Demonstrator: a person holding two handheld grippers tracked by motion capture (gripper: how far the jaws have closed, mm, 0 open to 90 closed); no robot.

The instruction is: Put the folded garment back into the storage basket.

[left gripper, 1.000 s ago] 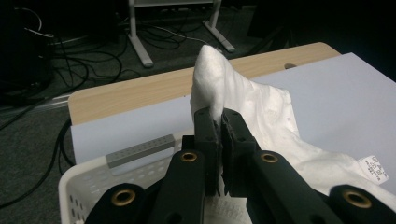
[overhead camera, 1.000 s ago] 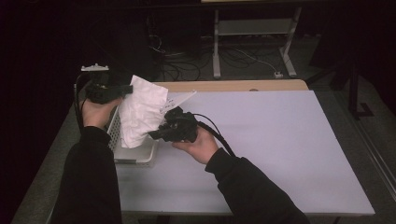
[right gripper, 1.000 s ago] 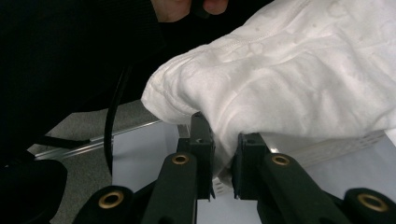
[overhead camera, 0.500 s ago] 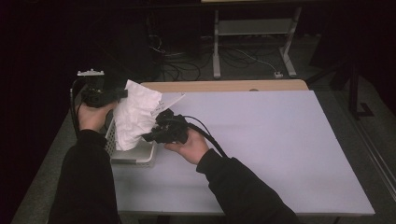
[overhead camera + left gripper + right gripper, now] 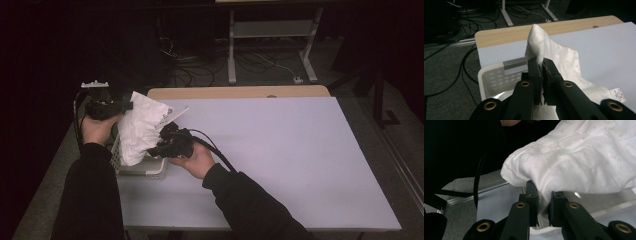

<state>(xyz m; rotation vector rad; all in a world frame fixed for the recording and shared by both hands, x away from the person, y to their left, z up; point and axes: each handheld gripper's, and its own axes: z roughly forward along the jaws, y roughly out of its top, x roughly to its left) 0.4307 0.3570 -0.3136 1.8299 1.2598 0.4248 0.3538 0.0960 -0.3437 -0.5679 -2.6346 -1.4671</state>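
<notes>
Dim room, dark floor strewn with cables, and a pale lavender tabletop (image 5: pixel 280 150) with a bare wooden strip along its far edge. At the tabletop's near left corner sits a white perforated basket (image 5: pixel 142 169). A person in black sleeves reaches in from below, a gripper in each hand.

Above the basket hangs a white cloth (image 5: pixel 140 131), crumpled and lightly textured, with a small printed label near one edge. It is held off the basket between the two grippers. The left gripper (image 5: pixel 541 66) has its jaws pressed together on a raised peak of the cloth, which stands up just beyond the tips. The right gripper (image 5: pixel 543 195) pinches a lower fold, the fabric bunched between its jaws, which stand a little apart around the thickness of the cloth. The basket's rim lies directly beneath.

Both holds look shallow, each taking only a small tuck of fabric. If the hands pull apart sharply, the cloth could slip from one gripper and drop back into the basket or over its side. A trailing lower edge might also catch on the rim and drag the light basket across the tabletop.
</notes>
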